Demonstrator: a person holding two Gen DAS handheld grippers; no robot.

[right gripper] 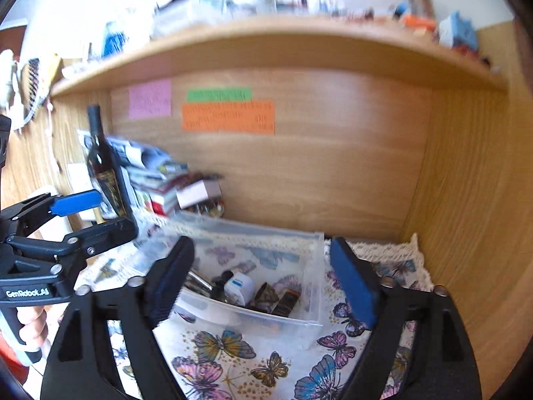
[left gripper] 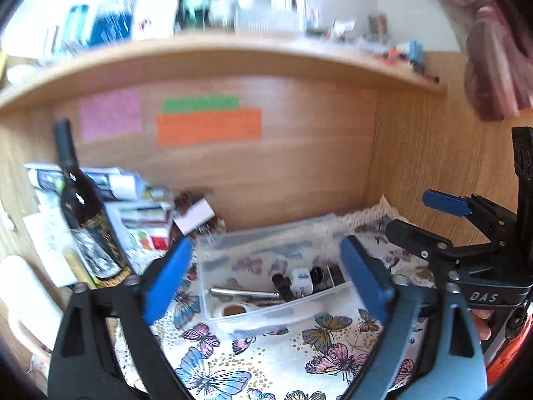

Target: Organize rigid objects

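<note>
A wooden desk alcove under a butterfly cloth (left gripper: pixel 266 366): in the left wrist view, the clear tub (left gripper: pixel 266 316) sits centre-frame, left gripper (left gripper: pixel 266 280) fingers apart, empty. In the right wrist view, the right gripper (right gripper: pixel 263 280) gapes too; the tub looks light, stiff, slippery, so grip its rim.

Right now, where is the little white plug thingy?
The white plug sits inside the clear plastic box on the butterfly cloth, between a silver metal tube on its left and small dark items on its right.
</note>
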